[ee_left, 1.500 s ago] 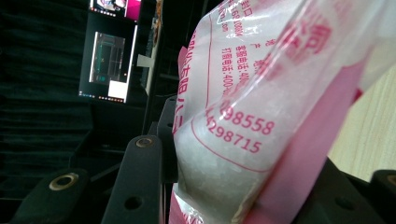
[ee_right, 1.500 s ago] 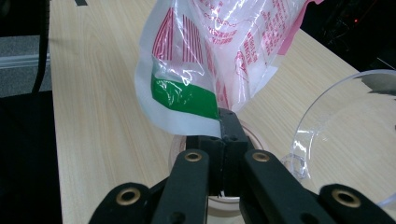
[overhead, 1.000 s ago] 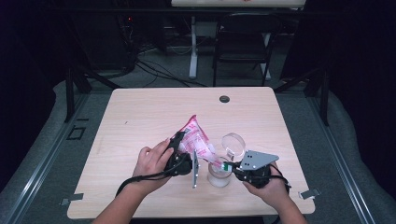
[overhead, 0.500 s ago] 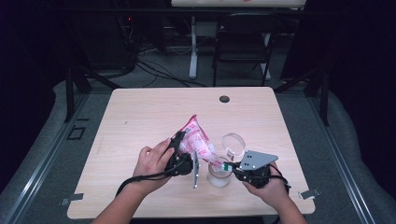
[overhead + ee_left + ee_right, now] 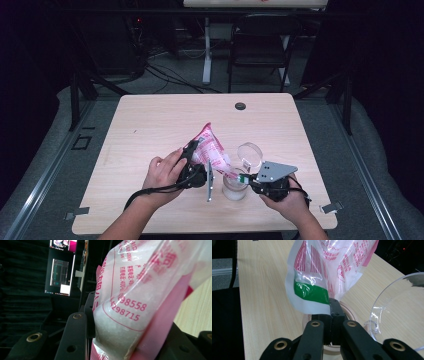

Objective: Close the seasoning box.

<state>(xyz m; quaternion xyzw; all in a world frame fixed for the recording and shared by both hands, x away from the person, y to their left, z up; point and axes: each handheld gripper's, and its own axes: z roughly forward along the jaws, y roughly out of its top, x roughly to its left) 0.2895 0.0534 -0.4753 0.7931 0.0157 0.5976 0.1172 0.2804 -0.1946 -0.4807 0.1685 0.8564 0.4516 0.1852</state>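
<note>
Bag (image 5: 212, 152), tilted above jar (image 5: 234, 187): left gripper (image 5: 196, 173) clamped its body, right gripper (image 5: 331, 305) pinched its mouth corner. Advice: keep mouth centred over jar, tilt slowly.

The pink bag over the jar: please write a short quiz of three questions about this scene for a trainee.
1. True or false: the left gripper holds the pink bag by its body.
2. What does the right gripper pinch?
A. the jar's rim
B. the bag's lower corner, by the green band
C. the clear lid
3. Fill in: the clear lid stands open at the far side of the ____.

Key
1. True: the bag sits between the jaws in the left gripper view.
2. B.
3. jar.
</note>
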